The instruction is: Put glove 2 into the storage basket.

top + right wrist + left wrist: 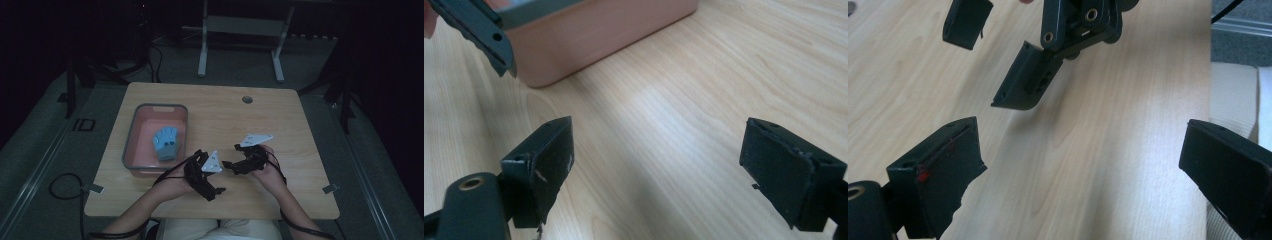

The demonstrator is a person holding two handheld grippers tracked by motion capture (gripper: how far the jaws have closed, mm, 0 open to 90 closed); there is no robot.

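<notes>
While nothing sits between them, both left gripper (212, 187) and right gripper (231, 162) wide apart over bare table (280, 115), near pink bin (131, 145) with blue glove (165, 142).

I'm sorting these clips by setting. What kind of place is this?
Probably a lab or recording room, not a home: a lone wooden table on grey carpet, dark surroundings, cables on the floor, and a white metal frame behind.

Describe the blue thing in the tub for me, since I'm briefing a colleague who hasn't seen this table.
On the wooden table, look at the left half, where a pink tub with a grey rim stands. The blue glove-shaped thing lies inside on its floor, stubby fingers pointing away from the person. It is the tub's sole content and the table's one blue thing.
</notes>
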